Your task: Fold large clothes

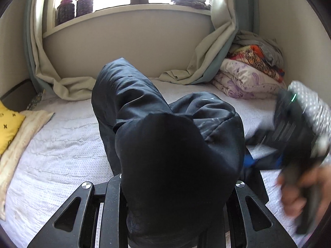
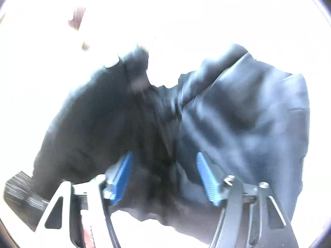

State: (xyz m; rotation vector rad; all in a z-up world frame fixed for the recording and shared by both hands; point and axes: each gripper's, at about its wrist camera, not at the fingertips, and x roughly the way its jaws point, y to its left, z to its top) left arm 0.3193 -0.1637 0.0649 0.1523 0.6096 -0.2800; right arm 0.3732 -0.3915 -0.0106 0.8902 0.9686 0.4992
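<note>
- Left wrist view: a black jacket [image 1: 165, 128] of thin, shiny lined cloth is draped over the left gripper [image 1: 165, 202]. It hides the fingertips, so I cannot tell how far the jaws stand apart, though the cloth seems to hang from them.
- One sleeve-like length runs away across the white bedspread [image 1: 62, 144] toward the window wall.
- The jacket looks light, limp and rather slippery. It should slump where unsupported, so a hem, cuff or seam looks a firmer hold than the smooth panels.
- Room: bare bedspread lies to the left. The yellow cushion [image 1: 8, 128] marks the left edge, the folded quilts [image 1: 248, 78] fill the far right corner, and the curtain [image 1: 196, 70] spills onto the far side of the bed.
- The right gripper [image 1: 256, 161] comes in from the right, blurred, the person's hand [image 1: 300, 188] on its handle.
- Right wrist view: the right gripper [image 2: 165, 177] stands wide open, blue pads [image 2: 122, 177] apart, straddling a dark crease of the jacket [image 2: 238, 113] but not pinching it.
- The view is blurred and the background is washed out white, so edges there cannot be judged.
</note>
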